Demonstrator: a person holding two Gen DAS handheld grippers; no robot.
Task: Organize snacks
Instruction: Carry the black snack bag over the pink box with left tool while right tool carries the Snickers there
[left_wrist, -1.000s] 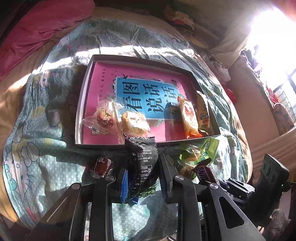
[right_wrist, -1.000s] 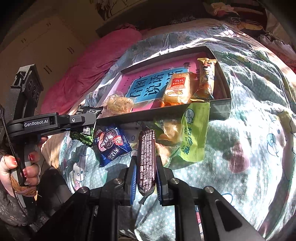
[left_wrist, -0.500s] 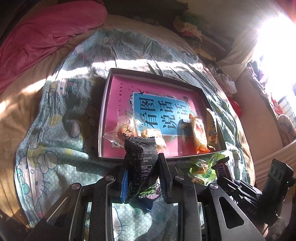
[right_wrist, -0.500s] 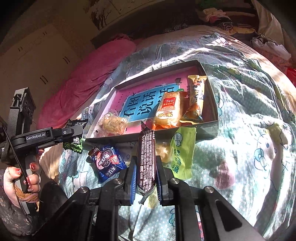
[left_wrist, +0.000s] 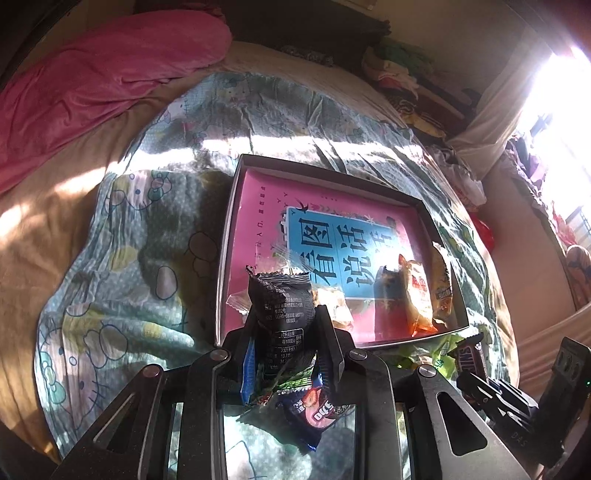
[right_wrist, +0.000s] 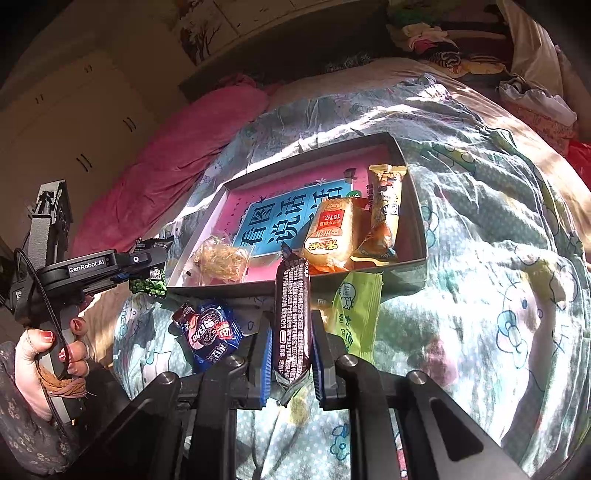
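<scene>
A grey box (left_wrist: 236, 206) with a pink and blue book in it lies on the bed; it also shows in the right wrist view (right_wrist: 417, 206). Inside are an orange packet (right_wrist: 328, 236), a yellow bar (right_wrist: 384, 206) and a clear-wrapped pastry (right_wrist: 221, 258). My left gripper (left_wrist: 286, 332) is shut on a black and green snack packet (left_wrist: 280, 306), held above the box's near edge; it also shows in the right wrist view (right_wrist: 147, 269). My right gripper (right_wrist: 290, 343) is shut on a dark chocolate bar (right_wrist: 291, 314), held in front of the box.
A blue Oreo packet (right_wrist: 210, 332) and a light green packet (right_wrist: 354, 314) lie on the patterned quilt (right_wrist: 480, 258) in front of the box. A pink blanket (left_wrist: 92, 81) lies at the far left. Clothes (left_wrist: 406, 74) pile up at the back right.
Both grippers have risen and drawn back from the box with their snacks still held. The box looks smaller and farther in both views.
</scene>
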